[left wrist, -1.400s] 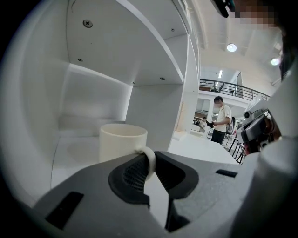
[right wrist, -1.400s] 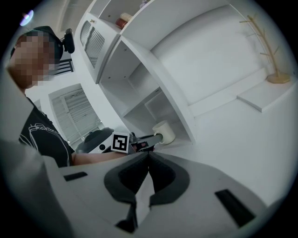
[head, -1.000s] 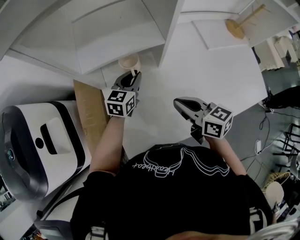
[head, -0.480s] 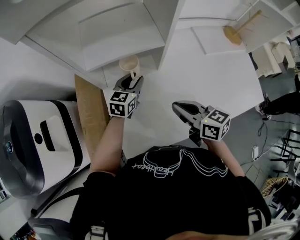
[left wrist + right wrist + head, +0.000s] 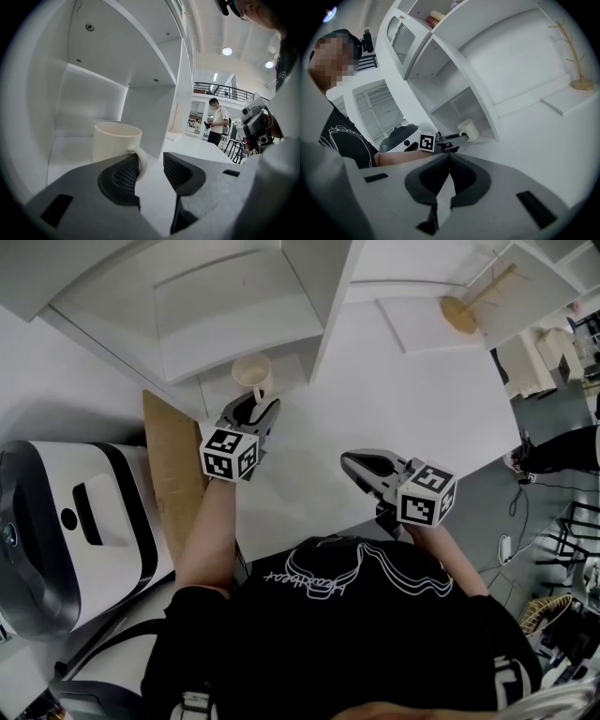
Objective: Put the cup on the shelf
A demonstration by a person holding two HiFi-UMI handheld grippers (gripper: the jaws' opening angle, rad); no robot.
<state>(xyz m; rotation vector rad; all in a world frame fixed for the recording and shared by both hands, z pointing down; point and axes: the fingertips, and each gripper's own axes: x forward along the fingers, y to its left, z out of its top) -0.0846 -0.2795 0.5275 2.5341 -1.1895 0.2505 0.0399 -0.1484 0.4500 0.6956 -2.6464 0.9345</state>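
Cup (image 5: 253, 371) sits upright on the shelf (image 5: 70, 145). Left gripper (image 5: 150, 168) jaws are opening, with the handle poking into the gap (no squeeze on it). Right gripper (image 5: 449, 159) is clamped shut on nothing, over the table (image 5: 422, 399).

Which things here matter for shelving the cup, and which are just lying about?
Job: cup; shelf it stands on; left gripper, jaws opening, cup handle between them.
Lying about: wooden stand; cardboard; white machine; right gripper, shut.
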